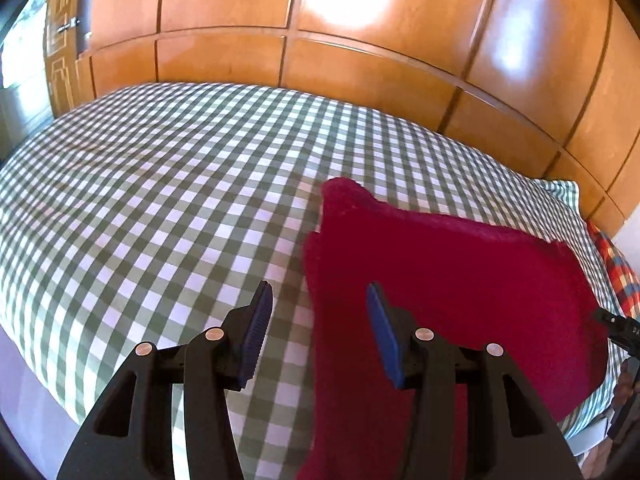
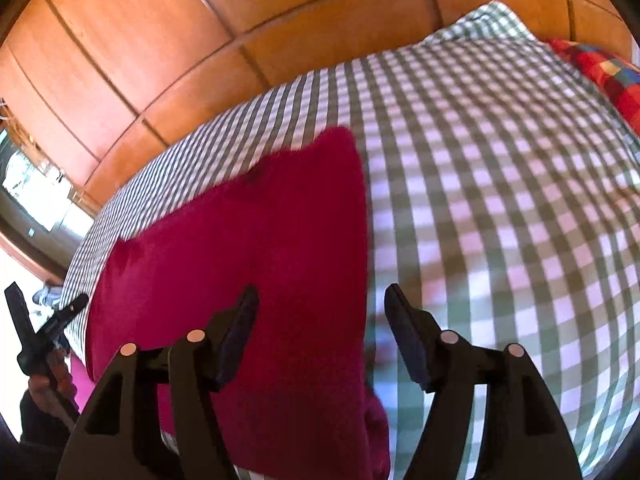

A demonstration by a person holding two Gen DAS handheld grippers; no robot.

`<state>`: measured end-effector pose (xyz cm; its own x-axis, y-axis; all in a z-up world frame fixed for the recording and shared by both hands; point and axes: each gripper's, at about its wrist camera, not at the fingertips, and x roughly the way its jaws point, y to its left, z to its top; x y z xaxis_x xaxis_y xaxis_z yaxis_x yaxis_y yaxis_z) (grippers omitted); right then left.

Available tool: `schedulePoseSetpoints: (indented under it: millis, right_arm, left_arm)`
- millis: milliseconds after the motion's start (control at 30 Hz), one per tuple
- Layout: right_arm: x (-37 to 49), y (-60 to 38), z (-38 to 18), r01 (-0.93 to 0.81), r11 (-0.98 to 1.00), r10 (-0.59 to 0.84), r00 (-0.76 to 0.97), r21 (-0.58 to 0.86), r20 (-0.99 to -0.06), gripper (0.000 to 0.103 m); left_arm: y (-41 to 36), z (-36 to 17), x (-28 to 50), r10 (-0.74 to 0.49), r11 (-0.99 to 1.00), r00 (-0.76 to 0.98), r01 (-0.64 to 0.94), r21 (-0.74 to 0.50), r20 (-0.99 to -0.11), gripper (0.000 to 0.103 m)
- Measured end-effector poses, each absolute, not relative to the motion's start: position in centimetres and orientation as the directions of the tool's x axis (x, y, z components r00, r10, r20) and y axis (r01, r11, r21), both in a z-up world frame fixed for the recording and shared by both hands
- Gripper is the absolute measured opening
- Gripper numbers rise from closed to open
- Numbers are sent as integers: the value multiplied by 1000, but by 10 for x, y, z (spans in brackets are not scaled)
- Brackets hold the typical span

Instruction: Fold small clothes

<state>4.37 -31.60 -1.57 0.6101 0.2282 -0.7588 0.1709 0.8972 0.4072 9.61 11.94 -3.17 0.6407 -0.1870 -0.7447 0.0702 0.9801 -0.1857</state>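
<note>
A dark red fuzzy garment (image 1: 460,280) lies flat on the green-and-white checked bed sheet (image 1: 160,200), near the bed's front edge. My left gripper (image 1: 319,288) hovers open over the garment's left edge, nothing pinched between its blue pads. In the right wrist view the same garment (image 2: 240,240) fills the left half, its straight right edge running between the fingers of my right gripper (image 2: 322,290). That gripper is open above the cloth and grips nothing. A bunched bit of red cloth (image 2: 376,424) shows at the garment's near right corner.
Glossy wooden wardrobe panels (image 1: 360,60) stand behind the bed. A red, orange and blue checked cloth (image 2: 600,72) lies at the far right end of the bed. The other gripper (image 2: 40,332), held by a hand, shows at the left edge of the right wrist view.
</note>
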Motion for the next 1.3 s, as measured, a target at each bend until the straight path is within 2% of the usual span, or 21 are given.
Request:
schedulePoseSetpoints:
  millis: [133, 167, 200, 233, 267, 300, 333, 467, 500, 567, 600, 633, 733, 833, 900, 967, 1033, 1100, 1300]
  right_arm:
    - [51, -317, -16, 187, 903, 202, 610, 387, -767, 36]
    - [52, -317, -17, 189, 904, 199, 607, 383, -769, 34]
    - [54, -317, -17, 191, 909, 189, 604, 371, -774, 24]
    - [55, -315, -17, 193, 915, 174, 602, 353, -780, 15]
    - [58, -308, -17, 195, 924, 153, 601, 329, -784, 13]
    - [59, -306, -16, 193, 930, 141, 600, 314, -787, 11]
    - [60, -305, -17, 194, 935, 127, 596, 296, -793, 11]
    - [63, -304, -26, 202, 939, 118, 573, 279, -811, 12]
    - [62, -305, -26, 201, 938, 121, 574, 282, -810, 17]
    - [59, -309, -24, 197, 927, 152, 583, 321, -798, 37]
    - [56, -313, -23, 187, 913, 190, 591, 362, -784, 58]
    - [52, -314, -23, 178, 906, 211, 597, 385, -773, 63]
    - [42, -318, -28, 143, 884, 288, 586, 446, -757, 66]
    - [34, -315, -43, 119, 855, 370, 542, 505, -754, 67]
    - [31, -309, -52, 114, 856, 377, 530, 504, -760, 67]
    - [30, -308, -51, 115, 855, 376, 535, 506, -757, 61]
    - [31, -308, -50, 124, 845, 386, 533, 521, -753, 46]
    - [31, -301, -46, 111, 848, 389, 531, 517, -753, 38]
    - [42, -276, -29, 105, 854, 382, 540, 510, -750, 32]
  left_arm:
    - [117, -38, 106, -225, 972, 615, 94, -214, -755, 48]
    - [115, -40, 107, -224, 973, 609, 97, -210, -761, 48]
    - [115, -42, 109, -233, 971, 601, 103, -214, -765, 48]
    - [112, -46, 114, -257, 966, 584, 120, -231, -770, 42]
    - [110, -47, 117, -260, 965, 577, 133, -226, -774, 17]
    - [106, -49, 120, -210, 978, 581, 126, -168, -786, 11]
    - [105, -50, 123, -180, 984, 589, 116, -138, -788, 11]
    - [109, -62, 138, -159, 987, 558, 57, -153, -814, 10]
    - [109, -63, 138, -159, 986, 556, 49, -159, -816, 10]
    - [111, -56, 133, -163, 984, 573, 37, -173, -803, 10]
    - [111, -53, 130, -163, 983, 580, 31, -179, -798, 12]
    - [112, -49, 126, -165, 982, 584, 25, -185, -795, 13]
    - [110, -38, 111, -187, 979, 612, 55, -195, -768, 13]
    - [98, -31, 92, -218, 976, 625, 114, -188, -750, 13]
    - [87, -30, 79, -244, 970, 618, 164, -182, -747, 13]
    - [76, -32, 74, -247, 967, 608, 197, -158, -755, 13]
    - [66, -38, 70, -248, 964, 595, 228, -136, -765, 13]
    - [61, -43, 67, -243, 963, 585, 239, -122, -774, 13]
    - [57, -50, 67, -230, 964, 586, 244, -101, -777, 13]
